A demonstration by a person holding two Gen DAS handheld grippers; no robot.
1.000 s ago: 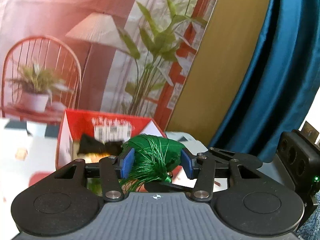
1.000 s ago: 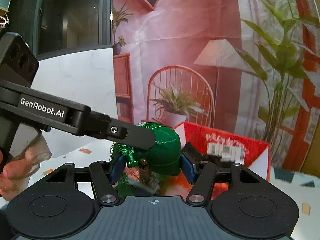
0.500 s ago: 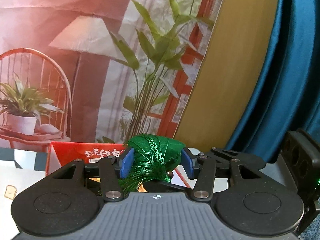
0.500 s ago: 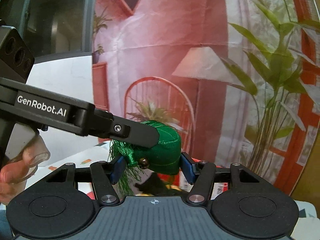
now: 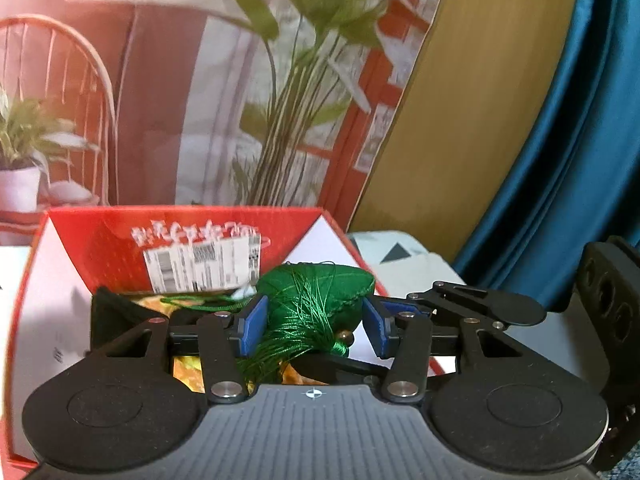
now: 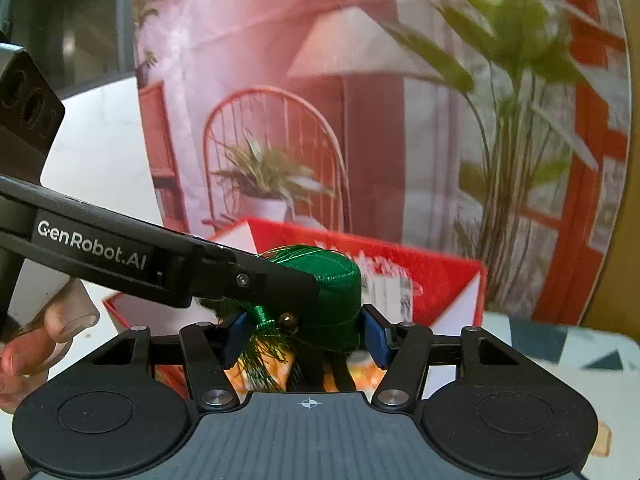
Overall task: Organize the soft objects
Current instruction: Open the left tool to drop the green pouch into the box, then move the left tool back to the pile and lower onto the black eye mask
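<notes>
A green silk sachet with a tassel point(image 5: 316, 300) is held between both grippers above an open red box point(image 5: 104, 240). My left gripper point(image 5: 314, 324) is shut on the sachet, blue pads on both sides. My right gripper point(image 6: 306, 330) is also shut on the same sachet point(image 6: 332, 296), gripping it from the other direction. The left gripper's finger point(image 6: 240, 280) crosses over the sachet in the right wrist view. The red box point(image 6: 440, 280) holds dark and orange-yellow soft items point(image 5: 184, 368), partly hidden by the grippers.
A printed backdrop with a chair, lamp and plants point(image 5: 280, 80) stands behind the box. A blue curtain point(image 5: 560, 160) hangs at the right. The box rests on a white patterned tabletop point(image 6: 560, 344). The person's hand point(image 6: 36, 344) holds the left gripper.
Both grippers have come down with the sachet toward the red box; the box now fills more of each view and its contents lie right under the sachet.
</notes>
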